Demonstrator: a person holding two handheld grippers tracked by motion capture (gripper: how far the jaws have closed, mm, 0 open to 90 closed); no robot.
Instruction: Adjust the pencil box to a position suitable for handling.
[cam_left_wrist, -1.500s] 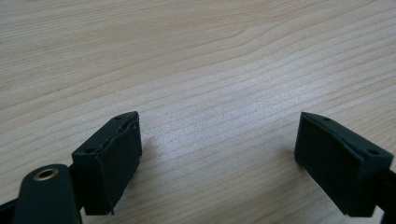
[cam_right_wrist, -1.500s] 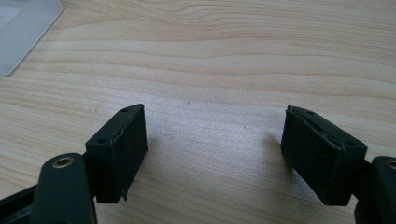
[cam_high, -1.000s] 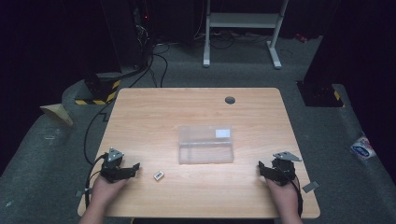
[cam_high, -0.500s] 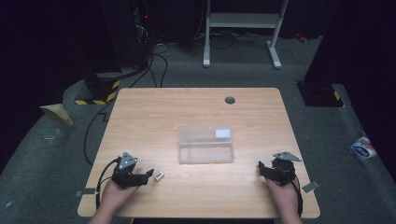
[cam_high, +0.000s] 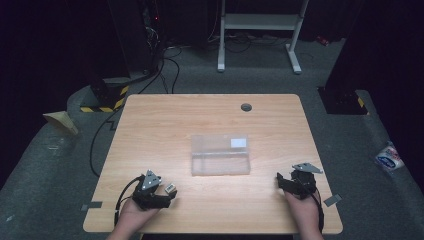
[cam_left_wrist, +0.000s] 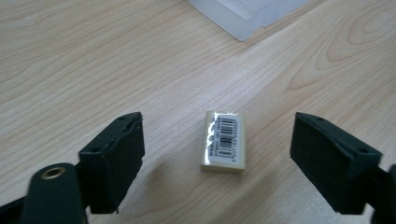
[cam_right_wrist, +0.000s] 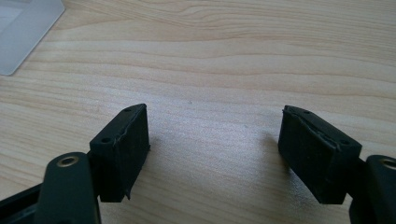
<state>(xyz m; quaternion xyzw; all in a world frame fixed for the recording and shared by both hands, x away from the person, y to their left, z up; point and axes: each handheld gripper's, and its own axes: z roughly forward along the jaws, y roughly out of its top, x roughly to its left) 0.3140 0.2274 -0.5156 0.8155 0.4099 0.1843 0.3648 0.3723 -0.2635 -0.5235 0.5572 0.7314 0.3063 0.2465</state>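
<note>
the small cream rectangular eraser with a barcode label (cam_left_wrist: 223, 141) is seen flat on the wooden bench (cam_high: 150, 130), between the left gripper (cam_left_wrist: 233, 154)'s spread fingers, which have just been closing, untouched; it is judged light, firm, best pinched across its long sides; the right gripper (cam_right_wrist: 229, 154)'s fingers are held wide, empty.

Clear box (cam_high: 220, 155) blocks mid-table (rest free).

One small barcoded eraser (cam_left_wrist: 223, 141), one clear plastic box (cam_high: 220, 154), two tongs (cam_high: 172, 192) (cam_high: 278, 181).

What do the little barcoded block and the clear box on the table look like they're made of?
Small cream block with barcode label: probably a rubber eraser; its wrapper is glossy and catches glare. Translucent rectangular box: likely frosted plastic, milky and see-through. Tabletop: light wood-grain, possibly laminate.
</note>
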